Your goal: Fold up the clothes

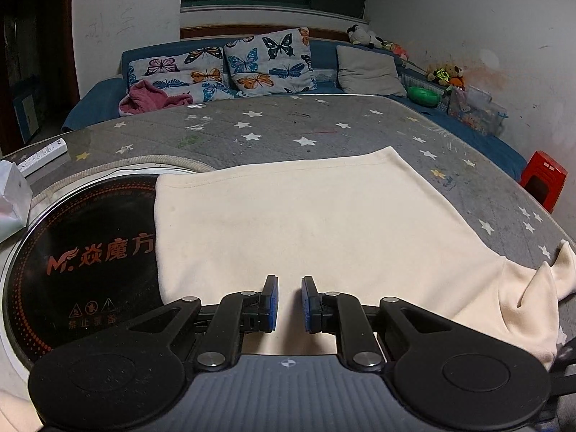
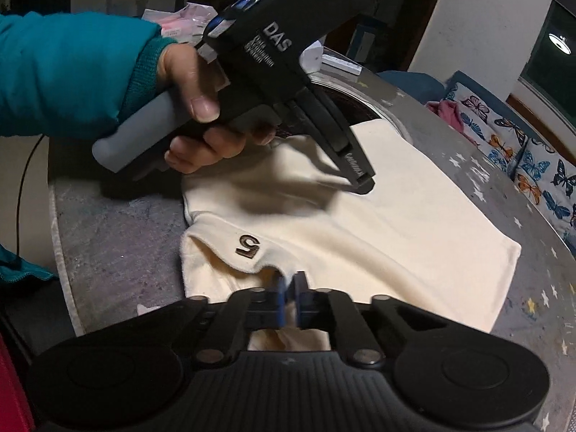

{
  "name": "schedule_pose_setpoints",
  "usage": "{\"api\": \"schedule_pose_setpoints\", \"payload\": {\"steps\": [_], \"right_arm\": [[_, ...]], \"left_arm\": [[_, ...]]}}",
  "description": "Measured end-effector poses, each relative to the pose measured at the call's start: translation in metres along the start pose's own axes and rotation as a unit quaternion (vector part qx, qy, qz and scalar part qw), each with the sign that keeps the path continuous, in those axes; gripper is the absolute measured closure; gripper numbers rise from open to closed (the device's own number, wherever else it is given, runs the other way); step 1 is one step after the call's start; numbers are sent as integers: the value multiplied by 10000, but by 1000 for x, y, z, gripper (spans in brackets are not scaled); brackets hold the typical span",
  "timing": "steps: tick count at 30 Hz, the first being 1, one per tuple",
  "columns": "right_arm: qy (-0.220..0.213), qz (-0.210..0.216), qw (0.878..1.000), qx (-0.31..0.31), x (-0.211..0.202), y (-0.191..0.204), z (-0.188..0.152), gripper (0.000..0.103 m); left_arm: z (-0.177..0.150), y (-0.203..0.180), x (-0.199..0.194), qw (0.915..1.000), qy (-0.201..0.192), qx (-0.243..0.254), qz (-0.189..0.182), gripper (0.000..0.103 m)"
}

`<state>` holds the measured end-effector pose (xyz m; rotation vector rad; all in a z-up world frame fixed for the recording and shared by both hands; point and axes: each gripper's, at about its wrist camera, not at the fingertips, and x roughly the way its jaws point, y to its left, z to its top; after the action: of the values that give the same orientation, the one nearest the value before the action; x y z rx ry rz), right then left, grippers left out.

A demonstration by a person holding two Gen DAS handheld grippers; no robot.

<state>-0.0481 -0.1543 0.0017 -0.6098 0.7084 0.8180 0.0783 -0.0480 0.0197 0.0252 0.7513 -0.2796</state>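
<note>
A cream garment lies spread on the grey star-patterned surface. Its left edge overlaps a black round cooktop. My left gripper rests low over the cloth's near part, its blue pads a small gap apart with nothing pinched between them. In the right wrist view a hand in a teal sleeve holds the left gripper, tips down on the garment. My right gripper is shut on a folded edge of the garment, close to a brown "5" mark.
Butterfly pillows and a pink cloth lie on the blue sofa behind. A red stool stands at the right. A white power strip and a pale bag sit at the left edge.
</note>
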Motion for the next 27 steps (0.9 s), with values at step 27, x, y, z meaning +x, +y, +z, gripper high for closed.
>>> {"api": "schedule_pose_setpoints", "payload": {"steps": [27], "right_arm": [[304, 106, 9911, 1292, -30, -36, -44, 96]], "left_arm": [[-6, 4, 3, 9996, -126, 51, 252, 67]]}}
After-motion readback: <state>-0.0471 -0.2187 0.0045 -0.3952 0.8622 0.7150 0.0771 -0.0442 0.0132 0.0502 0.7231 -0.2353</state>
